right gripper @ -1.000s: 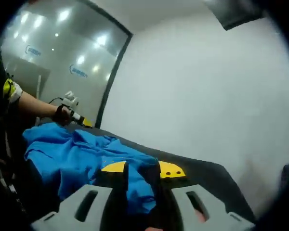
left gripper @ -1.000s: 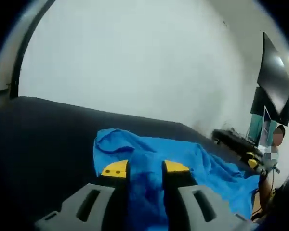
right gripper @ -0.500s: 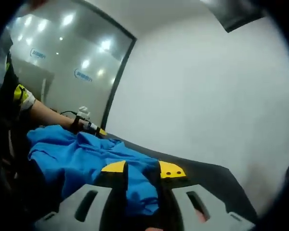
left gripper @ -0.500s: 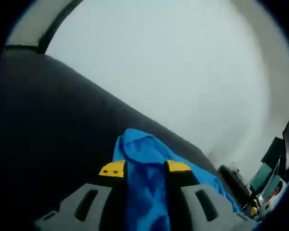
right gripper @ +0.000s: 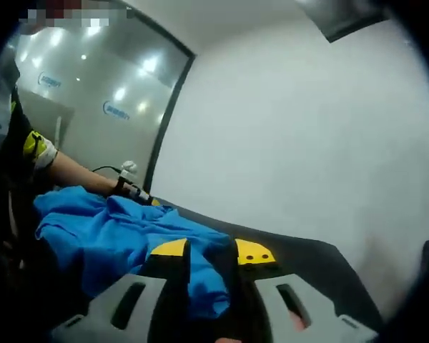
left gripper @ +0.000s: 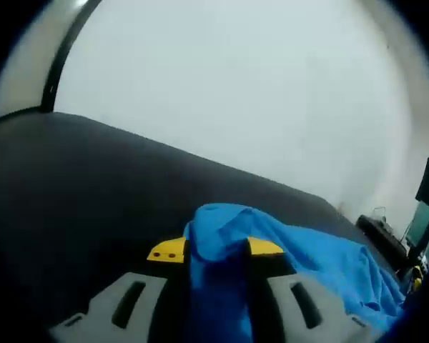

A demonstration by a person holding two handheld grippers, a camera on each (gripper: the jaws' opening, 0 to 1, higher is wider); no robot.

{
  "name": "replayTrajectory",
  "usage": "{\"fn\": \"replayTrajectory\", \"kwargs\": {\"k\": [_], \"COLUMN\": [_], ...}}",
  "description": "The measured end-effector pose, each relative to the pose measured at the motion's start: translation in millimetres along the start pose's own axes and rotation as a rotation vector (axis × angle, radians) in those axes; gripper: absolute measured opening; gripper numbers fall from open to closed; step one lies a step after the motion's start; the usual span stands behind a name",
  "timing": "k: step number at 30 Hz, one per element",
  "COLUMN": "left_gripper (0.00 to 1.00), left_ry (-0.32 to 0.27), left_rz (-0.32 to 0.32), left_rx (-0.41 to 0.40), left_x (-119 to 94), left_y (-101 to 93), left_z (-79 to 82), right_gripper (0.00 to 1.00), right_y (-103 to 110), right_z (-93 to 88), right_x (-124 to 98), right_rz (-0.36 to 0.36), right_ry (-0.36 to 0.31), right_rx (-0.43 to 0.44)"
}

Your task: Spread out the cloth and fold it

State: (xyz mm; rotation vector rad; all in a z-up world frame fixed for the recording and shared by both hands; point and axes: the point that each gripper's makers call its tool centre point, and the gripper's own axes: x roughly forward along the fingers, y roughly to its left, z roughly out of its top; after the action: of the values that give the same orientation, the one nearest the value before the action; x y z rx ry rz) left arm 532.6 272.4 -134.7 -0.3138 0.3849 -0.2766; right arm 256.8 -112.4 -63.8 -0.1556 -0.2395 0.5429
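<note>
Left gripper view: left gripper (left gripper: 214, 249) clamped on cloth (left gripper: 322, 261), bunched rightward over dark table (left gripper: 79, 193). Right gripper (right gripper: 213, 250) likewise clamped on cloth (right gripper: 114, 229). Advise drawing both grippers apart evenly, keeping tension. Right gripper view adds a forearm (right gripper: 75, 174) beyond the cloth.

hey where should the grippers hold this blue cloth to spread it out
Probably where they hold it now, the edges. The left gripper and right gripper each pinch a bunched edge of the cloth, which sags between them over the dark table; pulling apart sideways should flatten it.
</note>
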Motion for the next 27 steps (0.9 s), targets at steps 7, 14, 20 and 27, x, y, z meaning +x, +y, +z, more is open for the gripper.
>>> {"fn": "replayTrajectory", "kwargs": {"k": [7, 14, 20, 27], "left_gripper": [0.00, 0.09, 0.35, 0.30], "left_ry": [-0.103, -0.176, -0.034, -0.288], "left_rz": [0.018, 0.368, 0.157, 0.044], "left_rx": [0.150, -0.045, 0.031, -0.371], "left_x": [2, -6, 10, -38], "left_y": [0.9, 102.4, 84.2, 83.7], "left_z": [55.4, 99.2, 24.8, 64.8], "right_gripper": [0.21, 0.20, 0.20, 0.21], "right_y": [-2, -6, -2, -1], "right_z": [-0.3, 6.2, 6.1, 0.5], "right_x": [-3, -9, -12, -12], "right_rz": [-0.009, -0.044, -0.044, -0.038], "right_ry": [-0.002, -0.029, -0.013, 0.027], "right_rx": [-0.010, -0.018, -0.037, -0.046]}}
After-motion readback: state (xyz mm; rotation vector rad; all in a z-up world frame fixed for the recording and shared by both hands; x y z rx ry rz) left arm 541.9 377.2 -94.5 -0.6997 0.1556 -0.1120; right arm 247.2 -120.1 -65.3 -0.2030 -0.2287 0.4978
